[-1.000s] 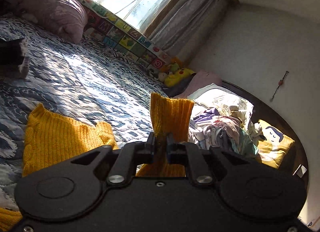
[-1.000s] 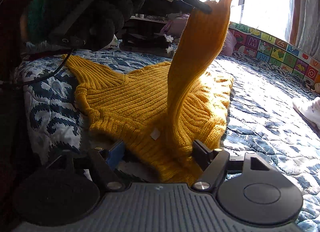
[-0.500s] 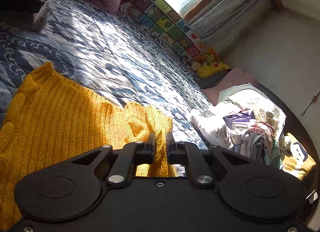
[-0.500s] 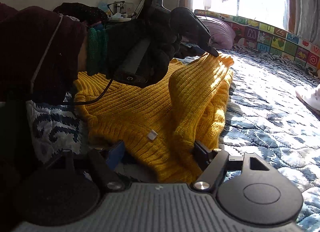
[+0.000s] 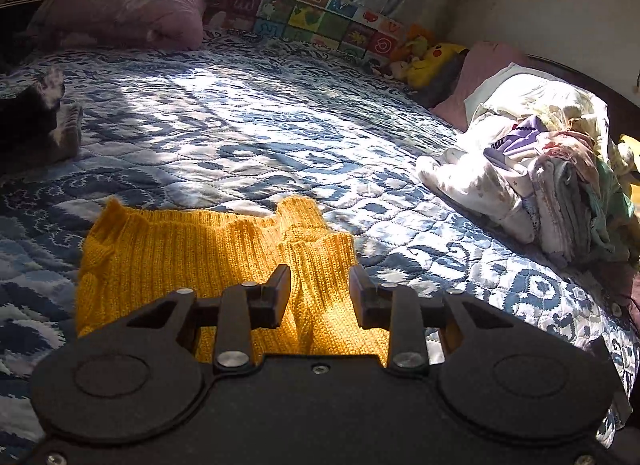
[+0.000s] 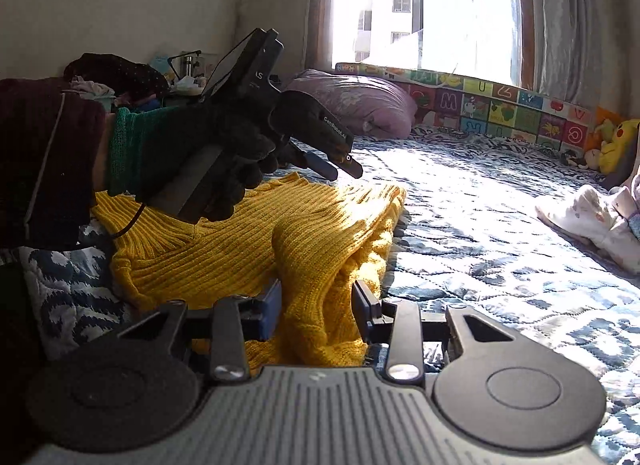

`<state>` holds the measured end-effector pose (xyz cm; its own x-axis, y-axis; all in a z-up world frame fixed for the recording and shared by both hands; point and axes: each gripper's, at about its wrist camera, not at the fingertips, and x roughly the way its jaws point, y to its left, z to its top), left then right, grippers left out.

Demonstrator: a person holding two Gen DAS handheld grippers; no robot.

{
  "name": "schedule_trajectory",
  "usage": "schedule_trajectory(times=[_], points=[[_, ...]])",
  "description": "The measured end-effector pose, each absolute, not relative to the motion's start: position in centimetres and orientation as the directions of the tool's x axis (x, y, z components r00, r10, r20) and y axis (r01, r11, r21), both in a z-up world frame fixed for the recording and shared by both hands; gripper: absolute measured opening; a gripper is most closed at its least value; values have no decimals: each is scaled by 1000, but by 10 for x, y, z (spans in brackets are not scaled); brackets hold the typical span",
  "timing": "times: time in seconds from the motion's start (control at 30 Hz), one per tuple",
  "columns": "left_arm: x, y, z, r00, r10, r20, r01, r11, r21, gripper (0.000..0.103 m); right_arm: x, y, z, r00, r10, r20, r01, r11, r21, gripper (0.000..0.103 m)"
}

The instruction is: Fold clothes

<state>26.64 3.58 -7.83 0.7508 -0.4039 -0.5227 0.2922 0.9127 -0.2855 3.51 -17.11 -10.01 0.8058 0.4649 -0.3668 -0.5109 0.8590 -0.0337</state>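
Yellow knit sweater (image 5: 200,253) lying on bed (image 5: 280,137) w/ one sleeve (image 6: 316,241) folded across body. L gripper (image 5: 320,297) hovering over it, fingers apart, gripping nothing. R gripper (image 6: 316,309) fingers also apart, straddling sleeve bulge, not clamping. Knit looking soft, thick, stretchy; likely sagging, so grabbing at ribbed hem/cuff seems best.

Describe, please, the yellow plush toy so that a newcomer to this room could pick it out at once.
Start at the bed with the blue-and-white patterned quilt and follow the colourful alphabet-tile mat beneath the window to the far corner. The yellow plush toy lies there, next to a pink pillow. Its bright yellow body and red cheek spot set it apart from the smaller plush toys beside it.
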Motion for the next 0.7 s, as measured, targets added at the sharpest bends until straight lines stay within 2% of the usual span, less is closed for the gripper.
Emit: schedule_trajectory(times=[0.1,0.3,0.4,0.5,0.57,0.67,0.7], points=[[265,14,-77,731,-416,-541,374,907,-193,30,46,-157,-101,818,486,-306,-533,842,-87,29],[293,-13,-105,671,-351,-653,353,926,-135,30,69,-156,-129,734,517,-440,-558,829,43,28],[304,-21,-115,649,-316,-692,337,935,-111,33,74,-158,-130,723,528,-446,-556,828,79,28],[310,-36,-112,630,-257,-732,343,939,-34,34,74,-157,-134,723,528,-445,-556,828,80,28],[310,-48,-113,630,-211,-748,369,928,48,35,70,-156,-137,727,526,-441,-557,828,69,28],[302,-54,-102,645,-198,-738,378,922,84,40,62,-159,-133,746,532,-401,-551,831,77,28],[293,-48,-93,671,-218,-708,363,930,58,41,59,-161,-130,752,534,-386,-550,832,79,28]])
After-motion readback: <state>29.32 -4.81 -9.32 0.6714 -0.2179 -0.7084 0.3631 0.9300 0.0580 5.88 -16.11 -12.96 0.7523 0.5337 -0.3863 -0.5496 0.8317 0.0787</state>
